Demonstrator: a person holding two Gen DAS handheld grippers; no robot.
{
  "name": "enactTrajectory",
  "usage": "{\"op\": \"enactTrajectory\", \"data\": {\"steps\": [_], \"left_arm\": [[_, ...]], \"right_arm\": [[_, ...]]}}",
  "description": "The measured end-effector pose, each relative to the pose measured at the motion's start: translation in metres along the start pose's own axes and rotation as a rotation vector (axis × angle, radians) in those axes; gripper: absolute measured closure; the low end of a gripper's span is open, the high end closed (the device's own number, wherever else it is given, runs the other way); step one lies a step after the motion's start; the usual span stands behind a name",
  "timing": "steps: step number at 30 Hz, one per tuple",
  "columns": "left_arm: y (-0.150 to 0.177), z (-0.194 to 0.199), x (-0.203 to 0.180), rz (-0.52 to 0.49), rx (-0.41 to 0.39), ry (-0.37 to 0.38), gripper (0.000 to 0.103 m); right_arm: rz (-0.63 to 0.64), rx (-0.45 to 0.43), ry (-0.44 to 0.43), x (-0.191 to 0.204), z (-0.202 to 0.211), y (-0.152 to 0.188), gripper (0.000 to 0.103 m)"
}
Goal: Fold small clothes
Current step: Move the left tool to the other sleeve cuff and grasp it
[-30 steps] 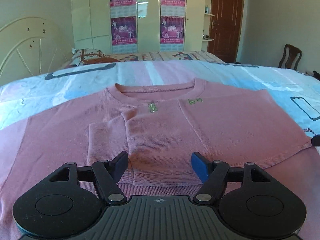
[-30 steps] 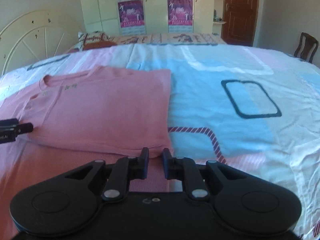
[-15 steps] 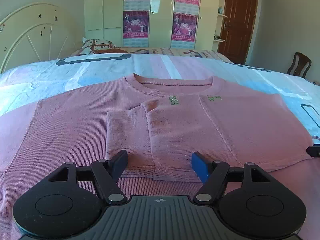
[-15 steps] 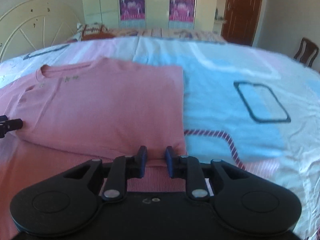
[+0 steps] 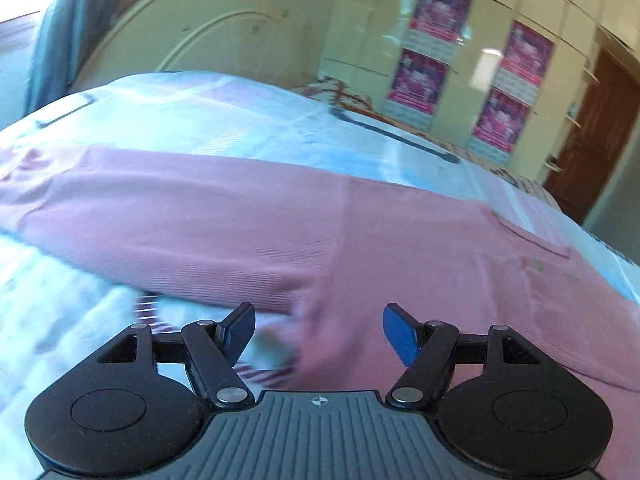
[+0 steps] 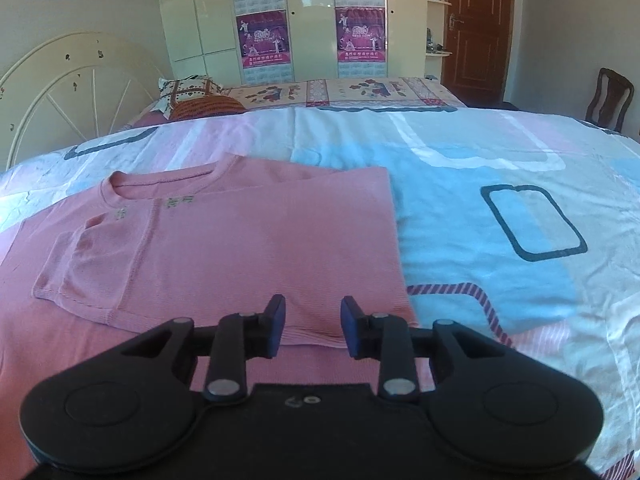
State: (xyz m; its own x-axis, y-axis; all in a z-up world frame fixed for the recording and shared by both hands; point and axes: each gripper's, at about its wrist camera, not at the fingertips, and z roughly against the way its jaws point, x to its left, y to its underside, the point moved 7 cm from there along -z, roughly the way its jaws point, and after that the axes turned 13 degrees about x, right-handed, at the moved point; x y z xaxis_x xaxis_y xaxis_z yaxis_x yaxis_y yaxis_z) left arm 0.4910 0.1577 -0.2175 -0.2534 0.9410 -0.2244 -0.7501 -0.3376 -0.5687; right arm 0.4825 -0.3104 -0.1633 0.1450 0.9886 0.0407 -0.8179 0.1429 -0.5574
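- Pink shirt (image 6: 224, 248) lies part-folded on the bed (image 6: 500, 216).
- Left tongs (image 5: 319, 334), spread and empty, have swung to the unfolded sleeve (image 5: 168, 232).
- Right tongs (image 6: 313, 327) have just been widening, released above the hem.

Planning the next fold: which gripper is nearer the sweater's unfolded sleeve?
Left. The left gripper hangs open just over the unfolded sleeve where it meets the body. The right gripper sits at the folded side's lower edge.

The pink fine-ribbed knit top (image 6: 224, 240) looks soft and matt, lying on a thin, lightly creased printed cotton bedsheet (image 6: 500, 152). The black matt plastic gripper frame (image 6: 312, 412) carries shiny metal rivets, and the cream wardrobe doors (image 6: 200, 12) are glossy beside a dark varnished wooden door (image 6: 478, 28).
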Motion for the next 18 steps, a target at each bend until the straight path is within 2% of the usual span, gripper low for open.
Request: {"op": "enactTrajectory", "data": {"steps": [4,7,9,12,14,18], "left_arm": [[-0.010,0.005,0.103,0.257,-0.041,-0.047,0.033],[-0.020,0.008,0.171,0.399,-0.090,-0.061,0.034],[-0.029,0.008,0.208,0.451,-0.115,-0.077,0.042],[-0.043,-0.004,0.256,0.520,-0.130,-0.083,0.045],[-0.052,-0.012,0.275,0.543,-0.148,-0.060,0.051],[-0.073,-0.029,0.294,0.556,-0.174,-0.045,0.053]], "right_arm": [[-0.006,0.031,-0.062,0.029,-0.007,-0.004,0.073],[0.007,0.031,-0.089,0.053,-0.005,-0.009,0.071],[0.033,0.025,-0.088,0.068,-0.004,-0.012,0.071],[0.053,0.013,-0.082,0.086,-0.002,-0.016,0.070],[0.053,0.006,-0.066,0.094,-0.002,-0.020,0.070],[0.022,0.001,-0.052,0.097,-0.002,-0.030,0.070]]}}
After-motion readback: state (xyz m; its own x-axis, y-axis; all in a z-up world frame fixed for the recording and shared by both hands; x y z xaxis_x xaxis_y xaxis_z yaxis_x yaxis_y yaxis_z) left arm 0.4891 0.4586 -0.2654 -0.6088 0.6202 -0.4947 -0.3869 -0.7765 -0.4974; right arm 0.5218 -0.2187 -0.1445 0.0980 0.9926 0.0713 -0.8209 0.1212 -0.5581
